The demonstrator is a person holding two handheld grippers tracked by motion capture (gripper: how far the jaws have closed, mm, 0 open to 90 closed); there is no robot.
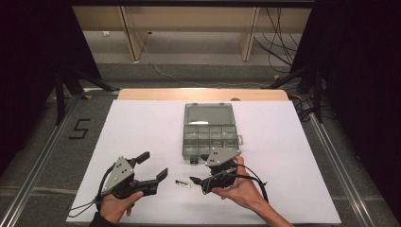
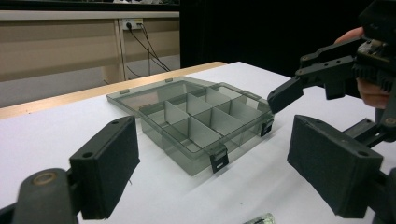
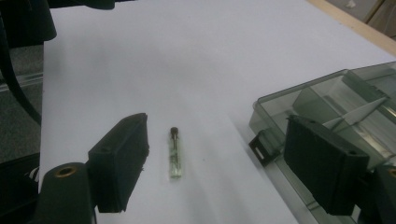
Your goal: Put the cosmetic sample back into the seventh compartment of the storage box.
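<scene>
A small glass vial [image 1: 182, 183] with a dark cap lies flat on the white tabletop, between the two grippers. My right gripper [image 1: 199, 169] points left at it, jaws open; in the right gripper view the vial [image 3: 175, 154] rests just ahead of the open right gripper [image 3: 222, 163], nearer the left pad and untouched. My left gripper [image 1: 152, 165] is held at the near left, open and empty. In the left gripper view the open left gripper [image 2: 217, 158] faces an open grey compartment box [image 2: 187, 163], with the vial's end [image 2: 261, 219] at the bottom edge.
The compartment box [image 1: 184, 142] sits mid-table, lid [image 1: 208, 113] folded back, its near corner [image 3: 271, 116] beside my right jaw. White sheet [image 1: 142, 127] covers the table. Stand legs [image 1: 59, 94] and cables lie on the floor beyond.
</scene>
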